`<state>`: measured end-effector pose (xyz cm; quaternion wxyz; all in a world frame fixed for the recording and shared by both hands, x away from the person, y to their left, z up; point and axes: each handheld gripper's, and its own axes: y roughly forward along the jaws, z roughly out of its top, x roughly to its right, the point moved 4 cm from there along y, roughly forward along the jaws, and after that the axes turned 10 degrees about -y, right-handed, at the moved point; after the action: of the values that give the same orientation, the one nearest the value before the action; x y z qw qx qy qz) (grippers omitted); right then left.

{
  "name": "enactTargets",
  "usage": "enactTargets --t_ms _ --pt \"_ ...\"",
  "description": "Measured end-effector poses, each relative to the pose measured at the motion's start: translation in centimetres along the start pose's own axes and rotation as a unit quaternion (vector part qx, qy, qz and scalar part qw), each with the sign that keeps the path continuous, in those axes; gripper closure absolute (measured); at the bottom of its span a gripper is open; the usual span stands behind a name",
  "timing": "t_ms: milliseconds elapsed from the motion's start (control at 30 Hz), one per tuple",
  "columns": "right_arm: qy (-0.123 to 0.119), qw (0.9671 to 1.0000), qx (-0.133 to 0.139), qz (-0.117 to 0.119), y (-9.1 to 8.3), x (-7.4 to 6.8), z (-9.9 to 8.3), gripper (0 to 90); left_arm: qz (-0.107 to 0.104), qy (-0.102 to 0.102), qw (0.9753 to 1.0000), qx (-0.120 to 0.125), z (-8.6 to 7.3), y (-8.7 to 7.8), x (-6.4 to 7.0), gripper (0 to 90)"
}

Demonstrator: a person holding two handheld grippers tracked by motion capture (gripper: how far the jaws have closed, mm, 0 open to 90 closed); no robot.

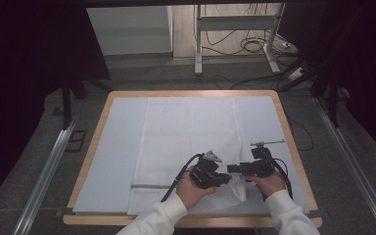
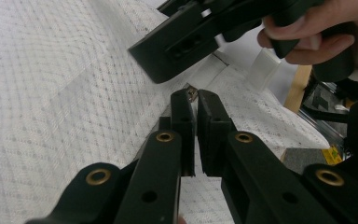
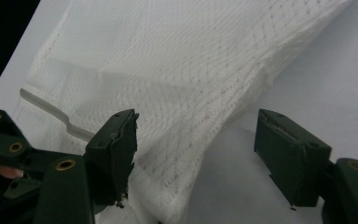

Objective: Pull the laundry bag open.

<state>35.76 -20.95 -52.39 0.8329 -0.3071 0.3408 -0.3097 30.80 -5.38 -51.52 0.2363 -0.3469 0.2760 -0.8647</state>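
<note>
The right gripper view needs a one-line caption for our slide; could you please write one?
Open tongs of the right gripper straddle a raised fold of white mesh cloth on the pale table cover.

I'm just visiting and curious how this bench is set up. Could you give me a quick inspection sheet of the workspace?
Surface: wooden table under a pale blue sheet.
Job's things: white mesh towel lying flat, its near right corner lifted and bunched.
Clutter: nothing seen.
Grippers: left gripper shut on the towel's corner; right gripper open, jaws either side of the towel's edge.
Cables: a black cable trails from the left gripper; more cables lie on the floor.
Surroundings: dark curtains, metal frame legs beyond the table.
</note>
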Motion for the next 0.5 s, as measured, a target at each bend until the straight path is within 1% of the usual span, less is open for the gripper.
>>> enactTargets --t_ms 167,300,367,500 --pt "-0.003 0.9999 -0.009 0.005 0.54 -0.17 -0.06 36.7 0.001 0.003 1.0 -0.001 -0.04 0.16 0.09 86.9" --pt "-0.009 0.9999 -0.009 0.005 0.74 -0.27 -0.04 42.9 0.001 0.003 1.0 -0.003 -0.07 0.25 0.14 86.9" --pt "-0.012 0.9999 -0.009 0.005 0.76 -0.29 -0.03 50.0 0.001 0.002 1.0 -0.002 -0.07 0.31 0.15 86.9" --pt "-0.018 0.9997 -0.014 0.013 0.84 -0.36 -0.04 65.5 0.001 0.002 1.0 -0.003 -0.06 0.4 0.11 86.9"
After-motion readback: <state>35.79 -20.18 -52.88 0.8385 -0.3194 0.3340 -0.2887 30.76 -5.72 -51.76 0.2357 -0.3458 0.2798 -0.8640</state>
